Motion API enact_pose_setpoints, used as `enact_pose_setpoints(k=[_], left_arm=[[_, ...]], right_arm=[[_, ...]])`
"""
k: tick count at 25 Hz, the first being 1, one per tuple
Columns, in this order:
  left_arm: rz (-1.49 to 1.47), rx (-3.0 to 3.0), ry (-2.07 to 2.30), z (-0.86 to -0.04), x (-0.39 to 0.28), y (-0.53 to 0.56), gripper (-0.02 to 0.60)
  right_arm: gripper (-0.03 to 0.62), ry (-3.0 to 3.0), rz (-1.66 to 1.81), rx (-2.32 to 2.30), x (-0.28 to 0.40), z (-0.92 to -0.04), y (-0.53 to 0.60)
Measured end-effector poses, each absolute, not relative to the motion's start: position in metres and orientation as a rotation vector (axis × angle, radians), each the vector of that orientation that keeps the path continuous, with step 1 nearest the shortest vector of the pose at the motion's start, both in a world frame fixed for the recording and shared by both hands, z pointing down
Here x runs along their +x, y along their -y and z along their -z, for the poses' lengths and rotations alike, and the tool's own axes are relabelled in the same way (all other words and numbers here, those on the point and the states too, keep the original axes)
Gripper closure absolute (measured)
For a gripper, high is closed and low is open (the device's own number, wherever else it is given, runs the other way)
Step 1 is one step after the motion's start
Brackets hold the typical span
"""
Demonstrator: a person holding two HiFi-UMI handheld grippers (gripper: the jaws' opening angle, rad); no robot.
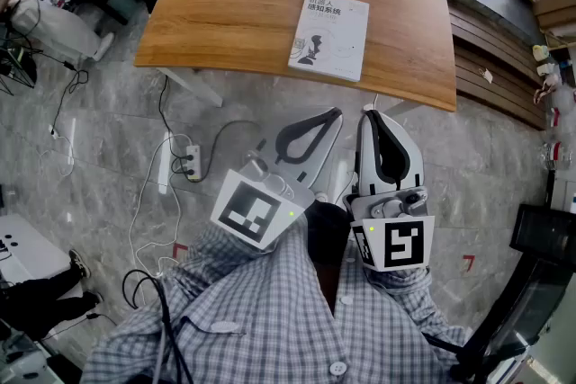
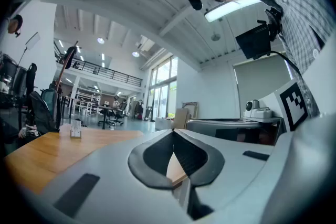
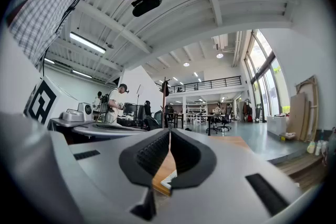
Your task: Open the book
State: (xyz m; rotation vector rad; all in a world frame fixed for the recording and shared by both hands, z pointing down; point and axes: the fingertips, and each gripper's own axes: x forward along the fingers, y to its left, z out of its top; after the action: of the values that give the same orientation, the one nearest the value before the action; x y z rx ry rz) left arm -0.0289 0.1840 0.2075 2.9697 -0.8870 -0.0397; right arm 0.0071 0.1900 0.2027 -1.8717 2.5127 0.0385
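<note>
A closed white book (image 1: 328, 34) with a dark figure on its cover lies near the front right edge of the wooden table (image 1: 234, 4). Both grippers are held level in front of the person's checked shirt, short of the table edge. My left gripper (image 1: 337, 111) is shut, its dark pads meeting at the tip (image 2: 174, 131) with nothing between them. My right gripper (image 1: 370, 112) is shut too, tips together (image 3: 169, 131) and empty. In the right gripper view a corner of the book (image 3: 167, 181) shows through the gap below the tips.
A power strip (image 1: 191, 162) and loose cables lie on the grey floor below the table's front left. Wooden slats (image 1: 495, 67) run along the right. A dark chair (image 1: 531, 283) stands at lower right. A small card holder (image 2: 76, 128) sits on the table's far side.
</note>
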Motion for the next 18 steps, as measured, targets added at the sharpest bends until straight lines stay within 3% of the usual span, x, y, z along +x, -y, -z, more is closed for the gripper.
enact_pose_setpoints(k=[18], left_arm=[[0.038, 2.950, 0.927, -0.209, -0.052, -0.178, 0.571]], right_arm=[[0.568, -2.503, 0.042, -1.886, -0.002, -0.211, -0.190]])
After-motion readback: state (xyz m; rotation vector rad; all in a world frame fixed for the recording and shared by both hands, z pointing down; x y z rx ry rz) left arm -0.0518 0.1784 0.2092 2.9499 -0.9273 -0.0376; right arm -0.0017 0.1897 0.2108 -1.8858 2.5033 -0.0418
